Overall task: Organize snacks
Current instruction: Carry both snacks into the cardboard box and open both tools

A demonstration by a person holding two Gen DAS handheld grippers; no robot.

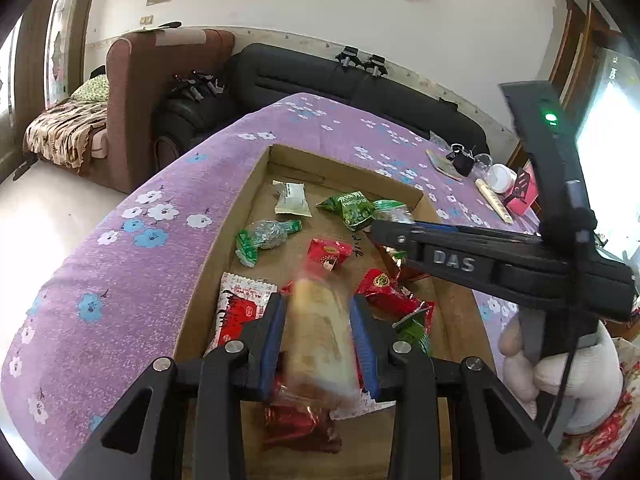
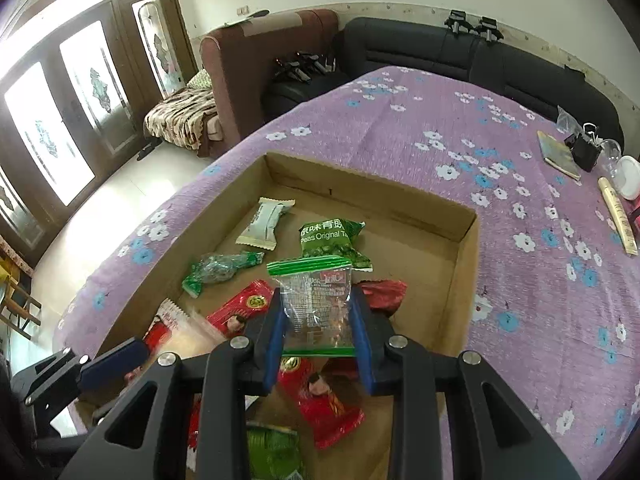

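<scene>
Snack sorting under way, both tongs loaded over the cardboard tray

On the left, the left tongs, angled down, clamp a pale snack bar; to the right, the right tongs grip a clear zip bag, steeply tilted. Green and red packets still lie loose in the tray on the purple-clothed table; by my reckoning, most sorting remains.

Table under a purple cloth printed with white and blue flowers. Shallow open cardboard box sits directly on the cloth, toward the near edge. Far right on the cloth, well apart from the box: a small book, a black clip, a white round container, and a pale stick-shaped item.
</scene>
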